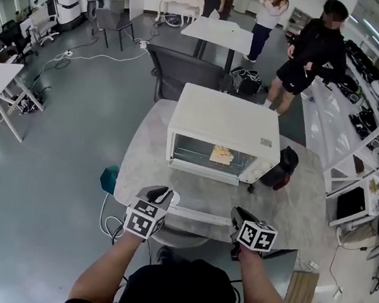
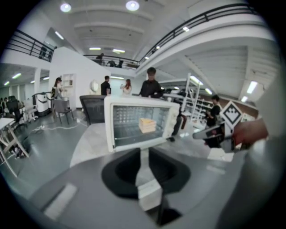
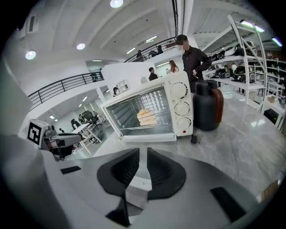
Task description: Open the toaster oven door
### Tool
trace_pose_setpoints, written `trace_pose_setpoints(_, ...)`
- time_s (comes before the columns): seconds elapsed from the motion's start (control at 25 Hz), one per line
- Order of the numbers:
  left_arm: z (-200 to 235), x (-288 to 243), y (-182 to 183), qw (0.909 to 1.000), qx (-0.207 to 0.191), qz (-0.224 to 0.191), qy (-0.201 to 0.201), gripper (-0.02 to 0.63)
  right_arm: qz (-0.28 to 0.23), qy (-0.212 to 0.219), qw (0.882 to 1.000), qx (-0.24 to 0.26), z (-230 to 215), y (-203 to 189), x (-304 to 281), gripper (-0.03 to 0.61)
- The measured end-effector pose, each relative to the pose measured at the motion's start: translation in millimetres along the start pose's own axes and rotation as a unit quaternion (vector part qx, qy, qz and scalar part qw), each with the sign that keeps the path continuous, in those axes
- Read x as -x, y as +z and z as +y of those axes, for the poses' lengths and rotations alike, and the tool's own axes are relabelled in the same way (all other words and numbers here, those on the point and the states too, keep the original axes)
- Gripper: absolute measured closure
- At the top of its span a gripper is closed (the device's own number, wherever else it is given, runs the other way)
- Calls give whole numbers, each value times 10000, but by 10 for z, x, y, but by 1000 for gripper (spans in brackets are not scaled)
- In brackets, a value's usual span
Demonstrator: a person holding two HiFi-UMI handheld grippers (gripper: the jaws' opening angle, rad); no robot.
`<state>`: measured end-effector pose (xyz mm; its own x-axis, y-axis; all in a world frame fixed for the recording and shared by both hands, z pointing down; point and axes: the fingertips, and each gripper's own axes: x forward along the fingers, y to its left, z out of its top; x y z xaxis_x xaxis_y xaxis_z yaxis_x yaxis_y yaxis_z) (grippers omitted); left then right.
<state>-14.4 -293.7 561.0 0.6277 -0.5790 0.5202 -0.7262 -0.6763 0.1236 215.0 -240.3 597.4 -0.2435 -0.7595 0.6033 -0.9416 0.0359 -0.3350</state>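
Table (image 1: 304,217): grey marbled top, carrying oven and jug.
Toaster oven (image 1: 223,117): white, toward the far edge, front facing the near edge.
Door (image 1: 199,152): glass, shut against the front.
Jug (image 1: 283,167): dark, upright, just beside the oven's right side.
Left gripper (image 1: 161,194): over the near edge, left of centre; jaws a narrow slit apart, gripping nothing.
Right gripper (image 1: 238,217): over the near edge, right of centre; same narrow slit, nothing held.
Food (image 1: 221,156): pale yellow block on the rack behind the glass.
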Motion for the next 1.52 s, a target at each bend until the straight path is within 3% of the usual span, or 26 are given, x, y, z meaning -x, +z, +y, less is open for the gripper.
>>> trace_pose_setpoints(0.32, -48, 66, 327, 9985, 145, -513, -100, 589, -414, 429, 9979, 244, 258, 416, 193, 577)
trace_pose_setpoints(0.72, -433, 174, 756, 9965, -162, -810, 81, 603, -1073, 859, 9894, 468, 190, 889, 603, 584)
trace_pose_setpoints(1.28, -804, 561, 887, 9850, 666, -1361, 829, 604, -1803, 1637, 9638, 1081, 195, 1117, 1190, 584)
trace_pose_setpoints(1.52, -773, 729, 997, 9831, 574, -1471, 928, 604, -1851, 1762, 9599, 1155, 372, 1076, 1246, 584)
